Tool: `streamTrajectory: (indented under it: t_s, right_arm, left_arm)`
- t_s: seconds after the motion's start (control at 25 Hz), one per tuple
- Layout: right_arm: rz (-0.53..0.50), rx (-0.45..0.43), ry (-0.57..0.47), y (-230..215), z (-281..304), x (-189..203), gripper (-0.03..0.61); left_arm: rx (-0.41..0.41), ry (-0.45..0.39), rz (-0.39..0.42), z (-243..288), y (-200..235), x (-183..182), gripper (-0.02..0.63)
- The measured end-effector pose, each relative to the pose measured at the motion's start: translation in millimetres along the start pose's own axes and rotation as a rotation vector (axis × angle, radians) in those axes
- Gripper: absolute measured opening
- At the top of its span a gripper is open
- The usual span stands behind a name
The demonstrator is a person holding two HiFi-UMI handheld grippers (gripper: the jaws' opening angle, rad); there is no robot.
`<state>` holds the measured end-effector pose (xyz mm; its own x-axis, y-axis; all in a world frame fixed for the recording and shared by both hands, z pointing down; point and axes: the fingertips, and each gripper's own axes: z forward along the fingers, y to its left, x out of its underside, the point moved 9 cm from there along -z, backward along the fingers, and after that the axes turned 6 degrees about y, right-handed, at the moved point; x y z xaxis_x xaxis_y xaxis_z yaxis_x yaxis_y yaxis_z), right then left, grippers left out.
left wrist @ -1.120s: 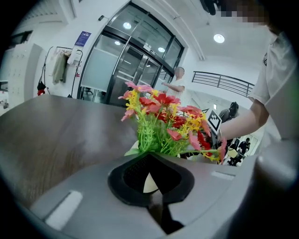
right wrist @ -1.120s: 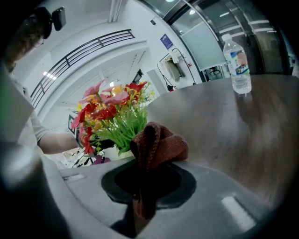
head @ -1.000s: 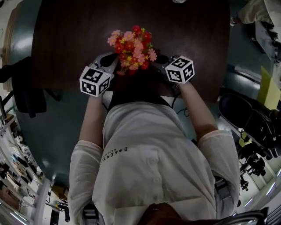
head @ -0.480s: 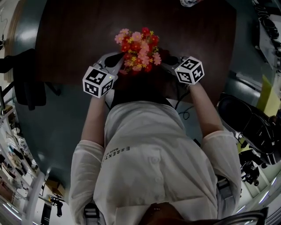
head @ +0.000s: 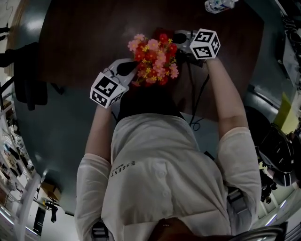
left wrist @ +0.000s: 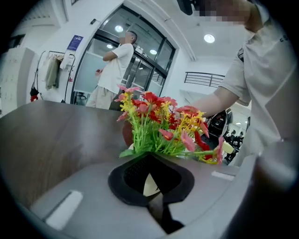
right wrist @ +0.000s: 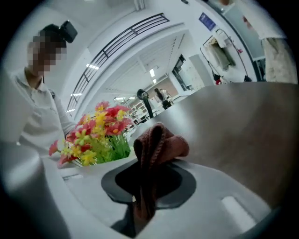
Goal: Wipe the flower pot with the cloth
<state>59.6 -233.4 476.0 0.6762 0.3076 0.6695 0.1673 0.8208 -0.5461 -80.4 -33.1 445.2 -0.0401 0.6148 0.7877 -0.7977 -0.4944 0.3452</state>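
Note:
A bunch of red, pink and yellow flowers (head: 155,59) stands in a cream flower pot (left wrist: 148,185) on the dark brown table (head: 80,42). The blooms hide the pot in the head view. My left gripper (head: 128,69) is at the near left of the flowers. It is shut, with a sliver of the pot's cream rim pinched between its pads (left wrist: 133,175). My right gripper (head: 181,37) is at the far right of the flowers, beside them. It is shut on a brown cloth (right wrist: 161,144) that bunches up above the jaws.
A white object (head: 218,4) lies at the table's far edge. A black cable (head: 197,101) trails over the near right edge. A black chair (head: 28,75) stands left of the table. A person (left wrist: 114,70) stands in the background beyond it.
My right gripper has swung with the cloth from the near right of the flowers round to their far right. The left gripper has stayed at the pot.

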Motion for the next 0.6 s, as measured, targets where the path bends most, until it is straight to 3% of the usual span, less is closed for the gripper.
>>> streamTrajectory:
  t_s: [0.16,0.28,0.44,0.6]
  right_arm:
    - [0.016,-0.185,0.037,-12.4,27.4,-8.5,0.051]
    - [0.031,-0.269,0.052,-15.5,39.6,-12.9,0.051]
    - [0.048,-0.327,0.078,-12.4,38.9,-13.3,0.051]
    - [0.038,-0.318,0.113,-6.9,27.7,-8.2,0.051]
  left_arm:
    - [-0.004,-0.033,-0.094,-0.1,2.4,1.1,0.012]
    - [-0.013,-0.025,-0.135,-0.6,4.6,-0.7,0.012]
    - [-0.055,-0.017,-0.157,-0.5,1.6,-1.9,0.011]
    - [-0.082,-0.022,-0.201,-0.2,0.6,-1.8,0.011]
